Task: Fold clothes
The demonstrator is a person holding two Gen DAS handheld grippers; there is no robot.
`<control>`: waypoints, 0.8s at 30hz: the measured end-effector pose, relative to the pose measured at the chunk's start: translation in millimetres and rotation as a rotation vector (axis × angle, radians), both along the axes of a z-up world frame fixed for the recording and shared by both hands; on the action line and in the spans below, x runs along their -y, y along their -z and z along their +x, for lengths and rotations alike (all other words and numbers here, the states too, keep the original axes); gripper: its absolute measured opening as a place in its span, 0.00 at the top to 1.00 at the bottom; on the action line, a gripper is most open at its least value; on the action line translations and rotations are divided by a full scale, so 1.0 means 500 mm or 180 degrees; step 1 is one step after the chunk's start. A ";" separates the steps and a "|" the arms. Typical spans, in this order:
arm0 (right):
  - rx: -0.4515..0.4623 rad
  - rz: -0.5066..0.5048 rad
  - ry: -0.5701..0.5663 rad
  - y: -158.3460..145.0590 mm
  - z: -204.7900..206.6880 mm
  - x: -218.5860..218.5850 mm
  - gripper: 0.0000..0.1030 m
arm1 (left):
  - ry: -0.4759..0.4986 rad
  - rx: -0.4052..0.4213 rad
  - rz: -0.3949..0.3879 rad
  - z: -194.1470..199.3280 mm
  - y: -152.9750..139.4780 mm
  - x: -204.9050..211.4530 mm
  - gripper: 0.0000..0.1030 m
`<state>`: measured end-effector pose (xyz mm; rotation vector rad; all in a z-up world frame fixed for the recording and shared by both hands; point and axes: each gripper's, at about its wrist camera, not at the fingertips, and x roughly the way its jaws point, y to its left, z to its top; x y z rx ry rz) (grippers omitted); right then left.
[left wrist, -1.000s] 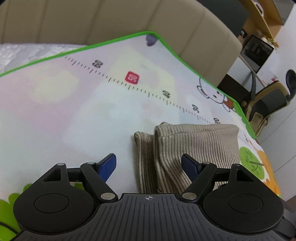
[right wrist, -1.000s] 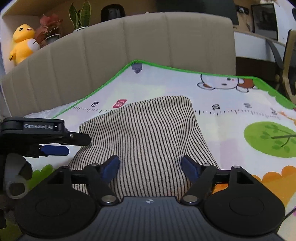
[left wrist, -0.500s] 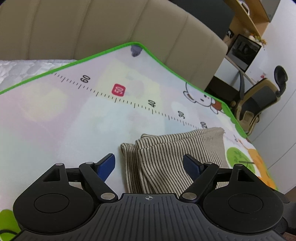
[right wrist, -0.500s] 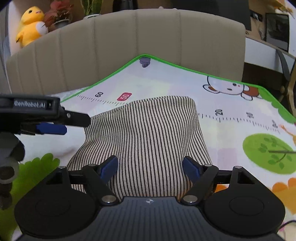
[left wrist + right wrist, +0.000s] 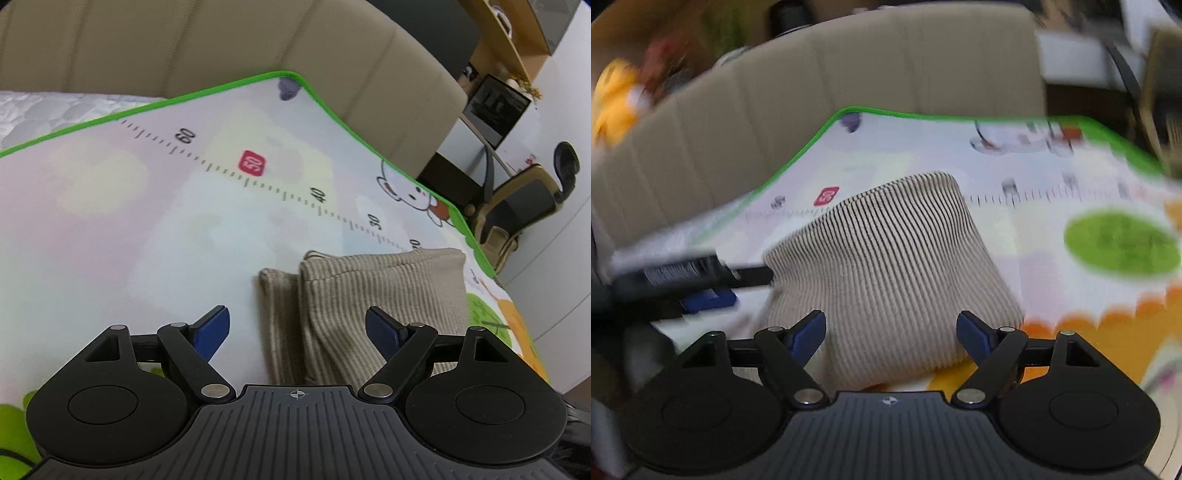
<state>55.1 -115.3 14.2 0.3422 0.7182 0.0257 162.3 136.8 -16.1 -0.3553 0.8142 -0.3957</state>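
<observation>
A folded striped garment (image 5: 373,295) lies on the play mat (image 5: 147,229). The left gripper (image 5: 297,326) and right gripper (image 5: 890,330) both hover above it, fingers spread wide and holding nothing.

Bare mat (image 5: 147,236) left of the folded garment (image 5: 369,295), garment bulking between the spread right gripper (image 5: 891,330) fingers, left gripper (image 5: 698,284) close at its left edge, sofa back (image 5: 221,48) walling the far side

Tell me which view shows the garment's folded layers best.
The left wrist view: it is sharp and looks at the garment edge-on, so two stacked folds show apart. The right wrist view is motion-blurred and shows only the striped top of the garment, with the left gripper beside it.
</observation>
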 end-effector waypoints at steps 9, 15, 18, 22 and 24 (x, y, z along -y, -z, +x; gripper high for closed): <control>-0.0681 0.1416 0.0476 0.080 0.012 0.056 0.23 | -0.0097 0.0184 -0.0044 -0.020 -0.031 -0.009 0.17; -0.0499 0.1754 0.0431 0.135 0.051 0.102 0.35 | 0.0110 0.0344 0.0001 -0.026 -0.053 0.018 0.17; -0.0325 0.1339 0.0231 0.109 0.088 0.126 0.37 | 0.0275 0.0396 0.0096 -0.023 -0.067 0.032 0.15; -0.0065 0.0704 0.0039 0.076 0.151 0.163 0.38 | 0.0573 0.0500 0.0216 0.009 -0.092 0.071 0.08; -0.0050 0.0635 -0.0022 0.070 0.174 0.184 0.38 | 0.0739 0.0493 0.0415 0.037 -0.093 0.109 0.08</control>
